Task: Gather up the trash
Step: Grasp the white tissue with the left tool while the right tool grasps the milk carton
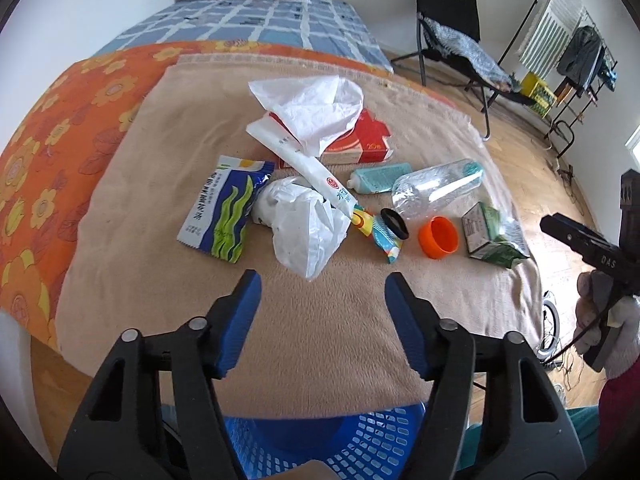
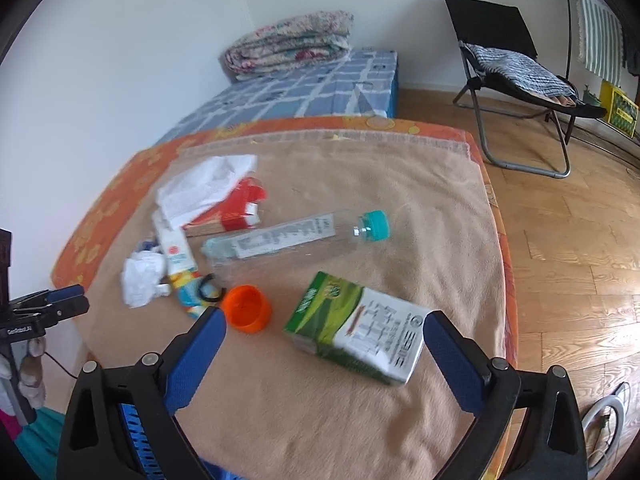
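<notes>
The trash lies scattered on a tan blanket (image 1: 160,320) spread over the bed. In the left wrist view the left hand-held gripper (image 1: 322,280) hangs over the near edge with its blue pads spread wide, nothing between them. Just beyond it sits a crumpled white plastic bag (image 1: 304,228); to its left a blue-and-green snack packet (image 1: 224,208), and farther back a red tissue box (image 1: 360,140) under a sheet of white paper (image 1: 312,108). To the right lie a clear plastic bottle (image 1: 436,188), an orange cap (image 1: 438,237) and a green drink carton (image 1: 492,236). A blue perforated basket (image 1: 360,440) shows below the gripper, at the bed's near edge.

The right hand-held gripper (image 2: 324,324) is also spread — the green carton (image 2: 360,328) lies between its open pads, touching neither. The orange cap (image 2: 246,308) rests just beside the left pad.
</notes>
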